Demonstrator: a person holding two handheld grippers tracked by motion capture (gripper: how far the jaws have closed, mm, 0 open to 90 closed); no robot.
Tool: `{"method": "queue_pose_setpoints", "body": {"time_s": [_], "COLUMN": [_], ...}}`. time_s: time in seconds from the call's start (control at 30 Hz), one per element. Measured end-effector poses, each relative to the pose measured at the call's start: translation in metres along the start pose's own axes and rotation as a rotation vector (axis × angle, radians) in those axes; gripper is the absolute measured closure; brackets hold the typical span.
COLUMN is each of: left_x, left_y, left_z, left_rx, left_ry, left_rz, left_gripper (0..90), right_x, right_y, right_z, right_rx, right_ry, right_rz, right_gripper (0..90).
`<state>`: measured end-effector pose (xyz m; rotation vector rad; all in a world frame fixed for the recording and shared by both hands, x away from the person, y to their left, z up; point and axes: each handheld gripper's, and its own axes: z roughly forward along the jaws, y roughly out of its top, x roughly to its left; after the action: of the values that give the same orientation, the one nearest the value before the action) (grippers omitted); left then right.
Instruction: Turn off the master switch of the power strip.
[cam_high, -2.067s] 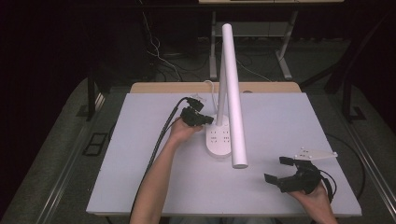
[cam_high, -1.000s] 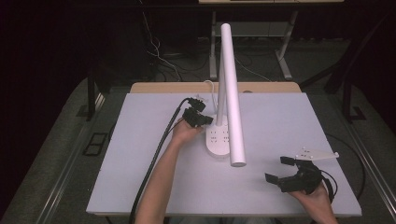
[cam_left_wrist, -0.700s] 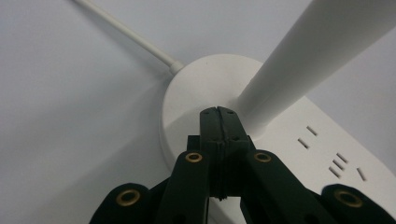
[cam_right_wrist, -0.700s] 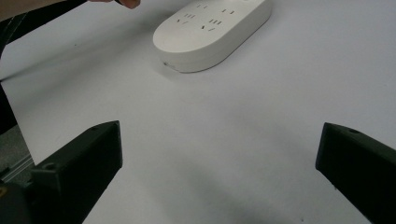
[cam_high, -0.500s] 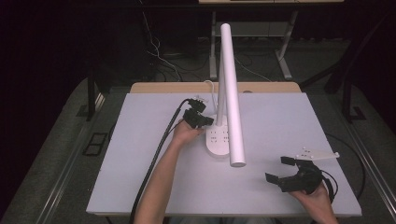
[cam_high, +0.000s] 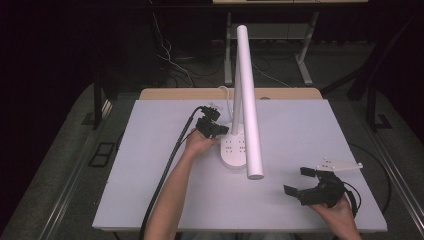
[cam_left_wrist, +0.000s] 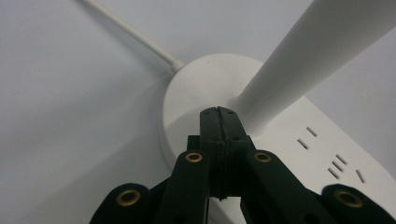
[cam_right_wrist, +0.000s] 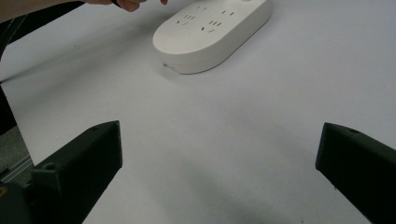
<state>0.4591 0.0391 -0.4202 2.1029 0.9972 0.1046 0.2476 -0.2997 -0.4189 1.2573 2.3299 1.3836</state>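
1. Left gripper (cam_left_wrist: 218, 112): jaws pressed together, tips on the lamp base (cam_left_wrist: 196, 88) beside its stem (cam_left_wrist: 299, 51); we judge a button press underway
2. Right gripper (cam_high: 306, 181): spread, well apart from the base; next we lift off

The white oval lamp base with sockets (cam_high: 234, 148) sits mid-bench, its white post and the long white tube lamp head (cam_high: 249, 100) slanting over it toward the near side. Right of that base the pale grey bench (cam_high: 300, 130) lies bare out to the right hand-held gripper (cam_high: 303, 181). Left of it, the left hand-held gripper (cam_high: 220, 131) and its black cable (cam_high: 165, 170) block the way.
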Motion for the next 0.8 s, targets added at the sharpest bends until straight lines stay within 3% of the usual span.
{"method": "queue_pose_setpoints", "body": {"time_s": [0.07, 0.13, 0.17, 0.23, 0.33, 0.4, 0.43, 0.47, 0.5, 0.57, 0.67, 0.7, 0.73, 0.8], "left_x": [0.003, 0.007, 0.010, 0.014, 0.015, 0.010, 0.010, 0.013, 0.013, 0.008, 0.010, 0.008, 0.010, 0.010], "left_y": [0.001, 0.000, -0.002, -0.003, -0.004, -0.004, -0.003, -0.002, -0.002, -0.002, -0.003, -0.003, -0.004, -0.005], "left_z": [-0.002, -0.002, -0.003, -0.006, -0.010, -0.010, -0.013, -0.018, -0.021, -0.023, -0.032, -0.033, -0.037, -0.042], "left_rx": [0.008, 0.015, 0.000, 0.011, -0.013, -0.060, -0.064, -0.024, -0.017, -0.066, -0.053, -0.072, -0.063, -0.076], "left_ry": [0.020, 0.030, 0.022, 0.016, -0.010, -0.019, -0.023, -0.027, -0.028, -0.030, -0.036, -0.040, -0.039, -0.043], "left_rz": [0.020, 0.016, -0.018, -0.014, -0.019, -0.057, -0.046, 0.008, 0.020, -0.016, 0.032, 0.014, 0.035, 0.035], "left_gripper": [90.0, 90.0, 90.0, 90.0, 90.0, 89.8, 89.7, 89.6, 89.5, 87.7, 86.5, 86.0, 86.0, 85.4], "right_x": [0.000, 0.000, 0.000, -0.001, -0.002, -0.002, -0.002, -0.002, -0.002, -0.002, -0.002, -0.002, -0.002, -0.002], "right_y": [0.000, 0.000, 0.000, 0.000, 0.000, 0.000, 0.000, 0.000, 0.000, 0.000, 0.000, 0.000, 0.000, 0.000], "right_z": [0.000, 0.000, 0.000, -0.001, 0.000, 0.000, 0.000, 0.000, 0.000, 0.000, 0.000, 0.000, 0.000, 0.000], "right_rx": [-0.001, -0.004, -0.004, -0.001, -0.001, 0.002, 0.001, 0.003, 0.002, 0.002, 0.000, 0.001, 0.001, 0.001], "right_ry": [0.001, 0.001, 0.001, 0.002, 0.001, 0.000, -0.001, -0.001, -0.001, -0.002, -0.002, -0.002, -0.002, -0.003], "right_rz": [0.001, 0.001, 0.001, 0.001, 0.006, 0.013, 0.011, 0.008, 0.006, 0.005, 0.006, 0.008, 0.008, 0.008], "right_gripper": [0.0, 0.0, 0.0, 0.0, 0.0, 0.0, 0.0, 0.0, 0.0, 0.0, 0.0, 0.0, 0.0, 0.0]}}
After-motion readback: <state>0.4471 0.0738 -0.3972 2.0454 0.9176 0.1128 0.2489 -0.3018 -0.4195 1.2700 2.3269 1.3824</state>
